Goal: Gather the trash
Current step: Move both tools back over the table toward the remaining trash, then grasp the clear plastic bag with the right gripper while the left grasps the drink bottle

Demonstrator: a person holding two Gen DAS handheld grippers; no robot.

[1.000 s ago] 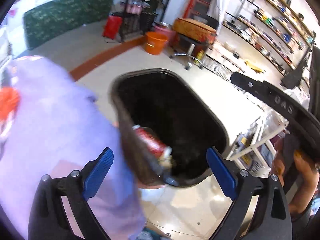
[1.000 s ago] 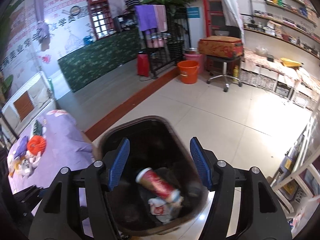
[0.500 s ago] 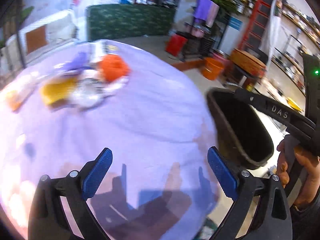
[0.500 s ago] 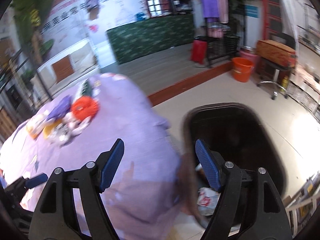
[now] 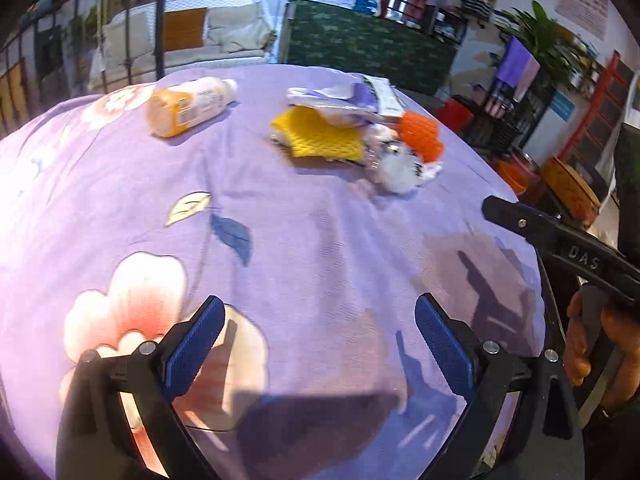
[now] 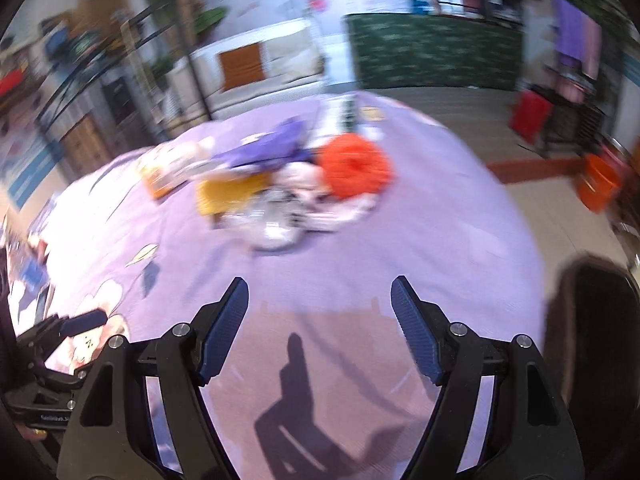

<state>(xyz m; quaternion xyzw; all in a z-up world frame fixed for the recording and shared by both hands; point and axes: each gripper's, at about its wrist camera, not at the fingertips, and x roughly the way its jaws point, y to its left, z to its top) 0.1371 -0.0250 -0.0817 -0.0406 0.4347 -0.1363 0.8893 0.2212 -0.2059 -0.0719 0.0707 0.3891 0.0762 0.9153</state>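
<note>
Trash lies in a pile at the far side of the purple flowered tablecloth (image 5: 320,248): a yellow sponge cloth (image 5: 320,138), an orange mesh ball (image 5: 422,136), a purple-white wrapper (image 5: 340,100), crumpled clear plastic (image 5: 396,168). An orange-white bottle (image 5: 184,106) lies on its side to the left. My left gripper (image 5: 316,332) is open and empty above the near cloth. My right gripper (image 6: 318,312) is open and empty too, nearer the pile; its view is blurred, showing the orange mesh ball (image 6: 356,168) and yellow cloth (image 6: 228,194). The black bin (image 6: 596,320) stands at the table's right edge.
A hand holding the right gripper's handle (image 5: 592,264) shows at the right of the left wrist view. Beyond the table are a green counter (image 5: 368,48), a white sofa (image 5: 208,36), an orange bucket (image 6: 600,184) and a red bag (image 6: 530,114) on the floor.
Both views have swung left from the black bin to the table. The trash pile has come into the middle of both views. Both grippers stay open and empty.
</note>
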